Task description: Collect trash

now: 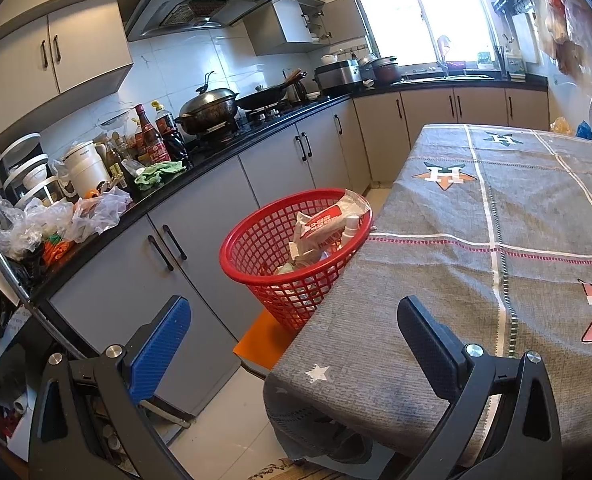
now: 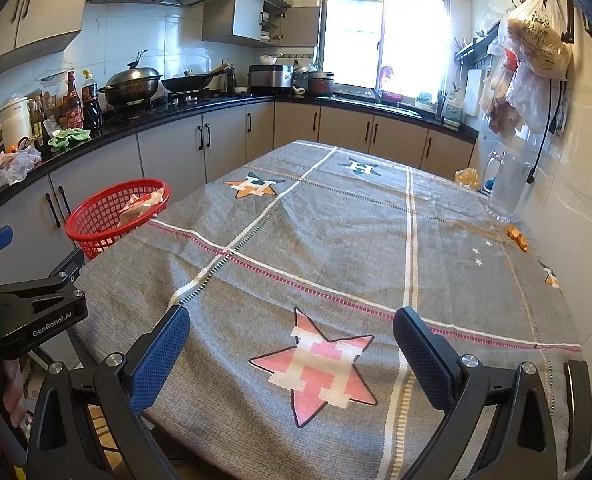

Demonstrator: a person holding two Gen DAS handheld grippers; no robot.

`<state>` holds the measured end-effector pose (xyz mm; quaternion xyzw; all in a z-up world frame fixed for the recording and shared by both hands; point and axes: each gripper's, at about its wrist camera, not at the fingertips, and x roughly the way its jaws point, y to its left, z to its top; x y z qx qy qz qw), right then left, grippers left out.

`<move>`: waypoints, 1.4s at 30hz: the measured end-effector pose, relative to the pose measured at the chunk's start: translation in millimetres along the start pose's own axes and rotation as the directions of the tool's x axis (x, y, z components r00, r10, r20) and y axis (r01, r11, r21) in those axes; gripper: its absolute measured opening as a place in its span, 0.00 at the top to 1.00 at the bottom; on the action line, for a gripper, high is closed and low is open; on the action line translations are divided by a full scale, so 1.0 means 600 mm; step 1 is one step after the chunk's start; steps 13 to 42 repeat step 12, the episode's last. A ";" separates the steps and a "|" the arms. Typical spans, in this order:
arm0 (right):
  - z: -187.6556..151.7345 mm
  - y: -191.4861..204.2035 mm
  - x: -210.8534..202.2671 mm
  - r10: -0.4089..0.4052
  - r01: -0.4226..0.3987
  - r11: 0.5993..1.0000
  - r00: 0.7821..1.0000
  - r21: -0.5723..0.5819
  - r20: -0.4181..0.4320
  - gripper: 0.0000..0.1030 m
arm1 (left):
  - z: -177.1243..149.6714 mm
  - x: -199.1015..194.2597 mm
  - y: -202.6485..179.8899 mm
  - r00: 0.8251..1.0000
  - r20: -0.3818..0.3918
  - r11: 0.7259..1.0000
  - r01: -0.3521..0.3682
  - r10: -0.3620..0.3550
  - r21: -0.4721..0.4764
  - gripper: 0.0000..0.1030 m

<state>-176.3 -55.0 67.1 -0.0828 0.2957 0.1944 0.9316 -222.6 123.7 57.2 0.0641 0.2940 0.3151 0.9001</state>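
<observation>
Red basket of wrappers beside the table, both tongs wide and empty.

At the left, the red mesh basket stands on an orange stool against the table's edge, holding a crumpled red-and-white wrapper and a small white bottle. The left gripper hangs over the table corner, the right gripper over the grey star-patterned tablecloth. Far right, an orange scrap lies near a clear pitcher.
</observation>
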 end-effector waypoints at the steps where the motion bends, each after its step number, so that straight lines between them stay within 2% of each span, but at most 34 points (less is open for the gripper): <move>1: 0.000 -0.002 0.002 0.001 -0.001 1.000 1.000 0.003 -0.002 0.00 | 0.001 0.001 -0.004 1.000 -0.001 1.000 0.003 -0.003 0.004 0.00; 7: 0.000 -0.046 0.021 -0.004 0.006 0.998 1.000 0.066 -0.031 0.00 | 0.016 0.007 -0.036 0.999 -0.016 0.998 0.050 -0.049 0.036 0.00; 10: 0.006 -0.094 0.035 -0.053 0.059 0.991 0.997 0.123 -0.053 0.00 | 0.033 0.009 -0.079 0.991 -0.032 0.988 0.132 -0.130 0.077 0.00; 12: 0.008 -0.137 0.057 -0.103 0.118 0.980 0.990 0.157 -0.099 0.00 | 0.050 0.014 -0.118 0.968 -0.074 0.964 0.248 -0.241 0.101 0.00; 42: 0.008 -0.137 0.057 -0.103 0.118 0.980 0.990 0.157 -0.099 0.00 | 0.050 0.014 -0.118 0.968 -0.074 0.964 0.248 -0.241 0.101 0.00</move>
